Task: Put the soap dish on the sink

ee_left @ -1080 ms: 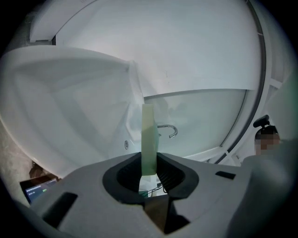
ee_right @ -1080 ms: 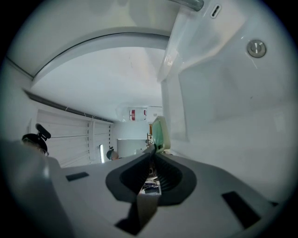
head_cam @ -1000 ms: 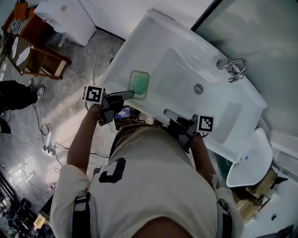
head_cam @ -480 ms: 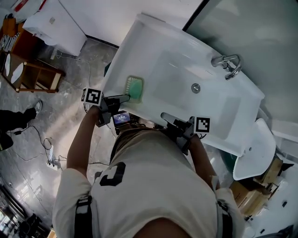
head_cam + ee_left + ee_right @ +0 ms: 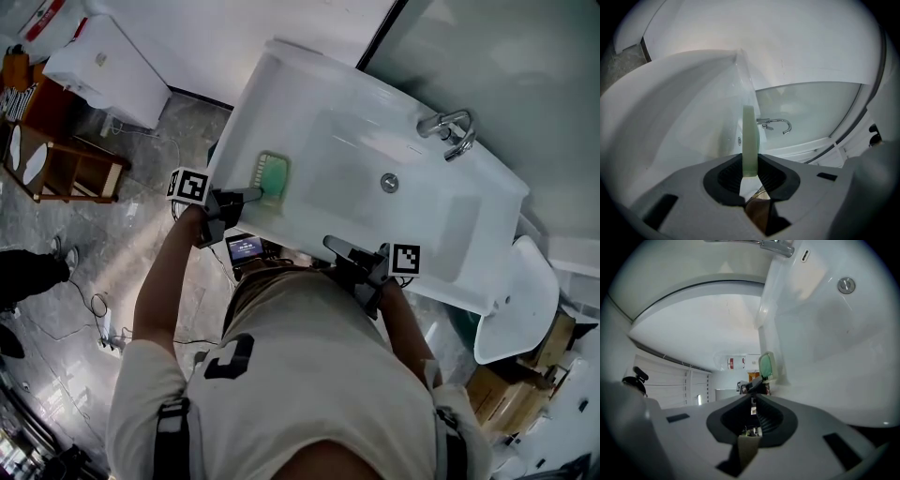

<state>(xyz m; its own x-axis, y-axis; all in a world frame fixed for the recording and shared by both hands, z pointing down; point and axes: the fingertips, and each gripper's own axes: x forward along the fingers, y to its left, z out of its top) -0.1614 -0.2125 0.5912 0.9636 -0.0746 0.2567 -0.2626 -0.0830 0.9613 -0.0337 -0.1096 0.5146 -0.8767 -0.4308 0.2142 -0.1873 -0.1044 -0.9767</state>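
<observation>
The pale green soap dish point(image 5: 272, 177) sits over the flat ledge at the left end of the white sink point(image 5: 469, 220). Its long axis runs from the near rim toward the back wall. The left gripper point(image 5: 253, 195) has its jaws pinched on the dish's near short edge. The head view does not settle whether the dish touches the ledge. The left gripper view shows the dish point(image 5: 749, 140) edge-on as a thin strip between the ribbed pads, with the faucet point(image 5: 776, 123) beyond. The right gripper point(image 5: 334, 246) hangs by the sink's front rim. Its own view shows the jaws together and empty, and the dish's point(image 5: 767, 364) open face far off.
</observation>
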